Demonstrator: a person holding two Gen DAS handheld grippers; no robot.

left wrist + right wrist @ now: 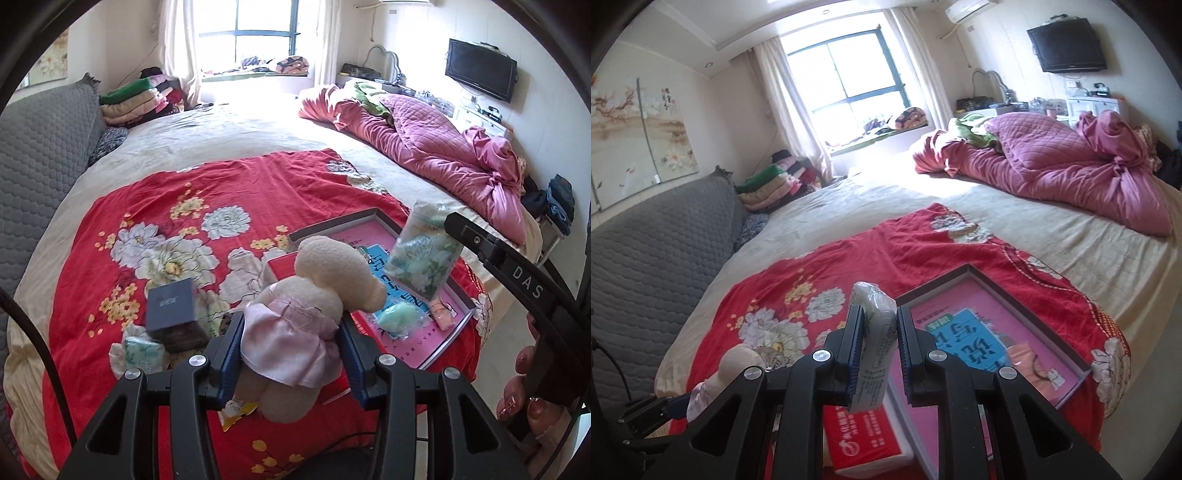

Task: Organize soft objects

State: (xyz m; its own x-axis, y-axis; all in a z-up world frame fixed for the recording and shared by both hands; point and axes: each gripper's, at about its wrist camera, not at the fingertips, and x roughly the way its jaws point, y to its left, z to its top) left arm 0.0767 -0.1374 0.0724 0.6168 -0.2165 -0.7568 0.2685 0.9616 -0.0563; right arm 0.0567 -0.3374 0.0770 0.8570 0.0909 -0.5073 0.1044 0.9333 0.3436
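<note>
Left gripper [291,354] fingers, half-spread, clamp a cream plush doll in pink dress [295,325]; right gripper [880,354] fingers, nearly closed, pinch what looks like a white-green tissue pack [873,347].

The white letters "DAS" can be read on the black arm of the right gripper [458,225], at the right side of the left wrist view. Big dark signs are printed on the blue book [964,341] in the pink tray [1027,310], low in the right wrist view, but they are seen upside down and cannot be read. White print is seen on the red pack [860,439] at the bottom, too small to be read. Small print on the tissue pack [873,354] is blurred.
</note>
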